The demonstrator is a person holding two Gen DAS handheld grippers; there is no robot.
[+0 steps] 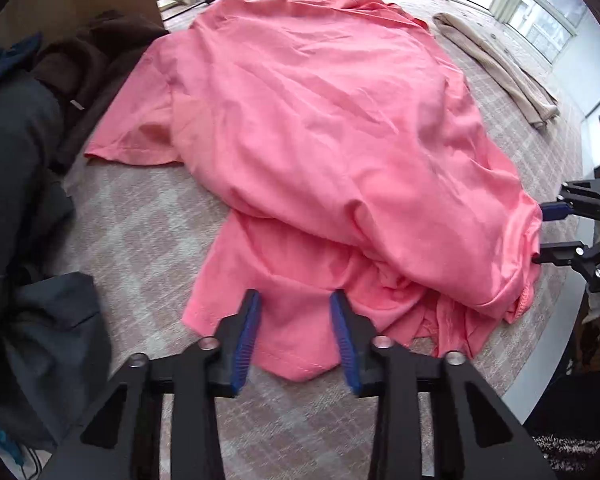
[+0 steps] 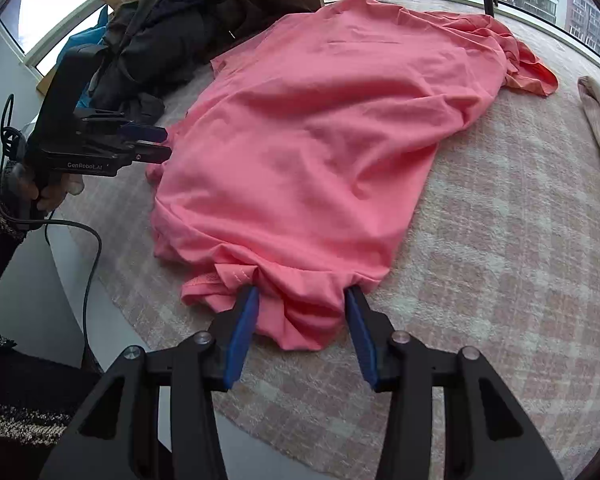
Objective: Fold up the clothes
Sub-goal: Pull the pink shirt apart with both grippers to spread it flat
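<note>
A pink T-shirt (image 1: 320,120) lies crumpled and partly folded over itself on a round table with a plaid cloth (image 1: 140,232). My left gripper (image 1: 296,300) is open, its blue-padded fingers standing over a sleeve at the shirt's near edge. My right gripper (image 2: 302,294) is open, its fingers on either side of a bunched fold at the shirt's (image 2: 320,140) near edge. The left gripper also shows in the right wrist view (image 2: 158,144) beside the shirt's left edge, and the right gripper shows in the left wrist view (image 1: 544,232) at the shirt's right edge.
A pile of dark clothes (image 1: 32,140) lies at the left of the table, also in the right wrist view (image 2: 160,32). A beige garment (image 1: 496,64) lies at the far right. The table edge (image 1: 548,360) curves near right. Windows stand behind.
</note>
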